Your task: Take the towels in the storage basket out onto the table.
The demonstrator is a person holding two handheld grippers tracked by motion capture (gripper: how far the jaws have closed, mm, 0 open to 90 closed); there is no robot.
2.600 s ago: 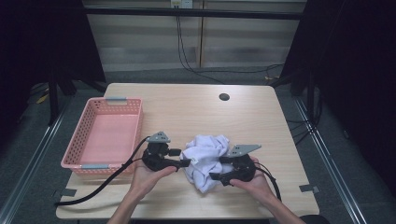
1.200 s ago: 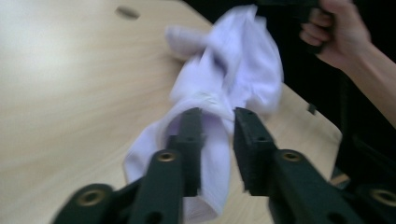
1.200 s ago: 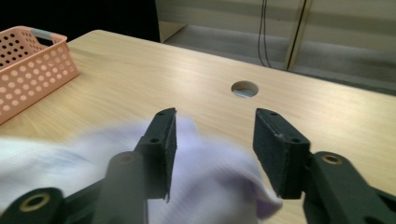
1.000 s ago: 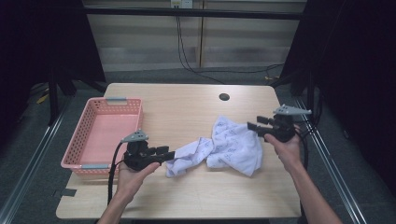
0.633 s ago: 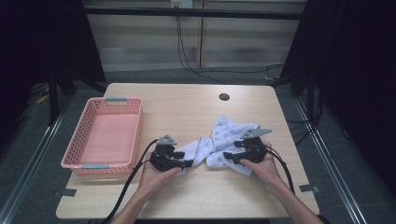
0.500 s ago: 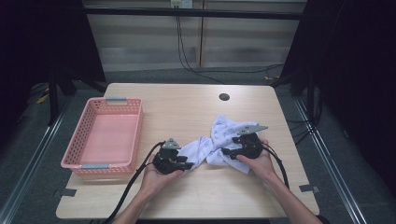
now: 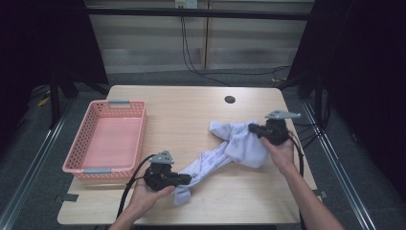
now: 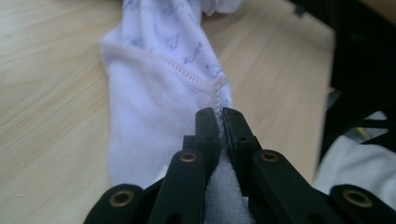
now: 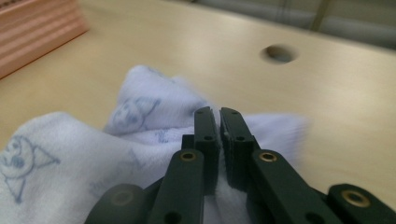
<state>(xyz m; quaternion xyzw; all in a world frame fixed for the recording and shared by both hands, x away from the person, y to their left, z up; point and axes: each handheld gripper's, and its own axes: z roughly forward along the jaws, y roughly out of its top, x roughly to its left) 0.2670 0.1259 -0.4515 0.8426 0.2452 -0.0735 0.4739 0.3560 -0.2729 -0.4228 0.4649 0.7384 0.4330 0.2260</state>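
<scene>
We see both sets of fingers just closed and clamped on the white printed cotton garment (image 7: 230,148): left gripper (image 7: 187,179) at 7 o'clock, right gripper (image 7: 253,128) at 2. It lies stretched across the wooden surface (image 7: 191,110). Pink plastic basket (image 7: 106,139) at 9, round hole (image 7: 230,99) at 12, neither obstructing.

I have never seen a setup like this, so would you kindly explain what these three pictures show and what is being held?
A person sits at a wooden table holding a hand-operated tool with two black jaws in each hand. The high view looks down from above the person. The other two pictures come from small cameras riding on each tool, looking along its jaws. The left gripper is shut on one end of a white printed garment; you see this close up in the left gripper view. The right gripper is shut on the other end, so the cloth lies drawn out between them. An empty pink basket stands at the left.
</scene>
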